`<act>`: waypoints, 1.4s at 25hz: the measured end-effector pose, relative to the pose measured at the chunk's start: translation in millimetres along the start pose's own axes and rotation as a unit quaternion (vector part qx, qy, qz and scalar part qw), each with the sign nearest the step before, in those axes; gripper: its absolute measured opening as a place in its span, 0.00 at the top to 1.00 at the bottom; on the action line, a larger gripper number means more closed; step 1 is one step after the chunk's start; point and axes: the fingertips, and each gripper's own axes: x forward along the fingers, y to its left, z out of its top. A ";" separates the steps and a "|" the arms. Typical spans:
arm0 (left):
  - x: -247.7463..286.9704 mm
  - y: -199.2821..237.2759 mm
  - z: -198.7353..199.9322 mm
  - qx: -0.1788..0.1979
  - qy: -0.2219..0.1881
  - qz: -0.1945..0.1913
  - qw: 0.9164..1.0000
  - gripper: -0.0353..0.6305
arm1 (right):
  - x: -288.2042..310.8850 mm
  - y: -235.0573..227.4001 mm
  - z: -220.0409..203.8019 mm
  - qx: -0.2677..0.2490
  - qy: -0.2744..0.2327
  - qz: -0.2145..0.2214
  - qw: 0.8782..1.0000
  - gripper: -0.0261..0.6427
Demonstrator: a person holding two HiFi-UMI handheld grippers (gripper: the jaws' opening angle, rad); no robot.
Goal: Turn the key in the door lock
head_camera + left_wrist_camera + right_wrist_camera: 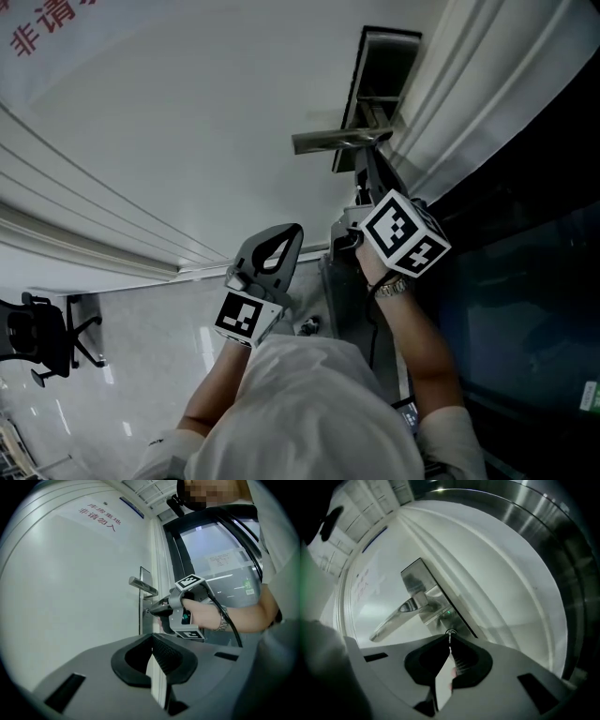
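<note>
One white door (187, 112) filled all 3 views. Only the left gripper view showed the glass panel (220, 569) beside it w/ a paper notice. Only the head view showed one office chair (37, 342).

Two grippers. The left gripper (152, 638) was held back from the door, jaws together, nothing btwn them. The right gripper (450, 637) was at the lock plate (433, 597), under the one lever handle (398, 616).

Only the right gripper view showed the key (449, 642): one, in the keyhole, jaws clamped on it. In the head view the right gripper's marker cube hid the lock.
</note>
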 end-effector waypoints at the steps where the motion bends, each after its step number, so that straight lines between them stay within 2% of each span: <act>1: 0.1 -0.1 -0.3 0.001 0.000 0.000 1.000 0.93 | -0.2 -1.5 -0.5 0.037 -0.003 0.000 0.999 0.94; 5: 0.1 -1.6 0.8 0.002 -0.001 0.001 1.000 0.93 | -1.2 -5.3 -1.1 0.157 -0.019 0.000 0.987 0.94; 8: -0.9 -1.1 2.6 -0.001 -0.002 0.005 1.000 0.93 | -1.0 -5.6 -0.1 0.177 -0.022 0.005 0.984 0.94; 12: -1.7 -2.6 2.5 0.000 0.000 0.004 1.000 0.93 | -2.5 0.2 -2.7 0.102 0.001 0.021 0.995 0.94; 13: -1.2 -3.6 2.2 0.001 0.001 0.002 1.000 0.93 | -3.6 3.8 -3.0 0.072 0.007 0.030 0.997 0.91; 14: -0.3 -4.7 1.9 0.002 0.001 0.001 1.000 0.94 | -5.0 8.0 -2.5 0.039 0.010 0.039 0.998 0.84; 16: 1.5 -8.6 1.8 0.003 0.000 -0.004 1.000 0.93 | -8.7 13.5 -1.2 -0.031 0.015 0.046 0.998 0.80; 19: 4.0 -15.4 2.2 0.004 -0.001 -0.013 1.000 0.94 | -13.0 13.3 -2.0 -0.121 0.029 0.038 0.992 0.77; 22: 6.1 -20.0 2.0 0.004 -0.001 -0.019 1.000 0.93 | -14.3 10.0 -6.1 -0.211 0.049 0.029 0.976 0.73; 24: 7.1 -22.7 1.0 0.006 -0.001 -0.023 1.000 0.93 | -15.4 5.8 -8.5 -0.289 0.058 0.017 0.955 0.72; 27: 7.8 -25.2 -0.4 0.006 0.000 -0.026 1.000 0.93 | -16.1 2.5 -9.3 -0.413 0.062 0.000 0.909 0.72; 31: 8.4 -26.5 -1.6 0.007 0.001 -0.028 1.000 0.93 | -13.0 3.2 -12.5 -0.556 0.081 -0.014 0.827 0.72; 35: 7.7 -26.1 0.1 0.005 -0.001 -0.027 1.000 0.93 | -10.9 6.8 -9.9 -0.669 0.066 -0.036 0.740 0.72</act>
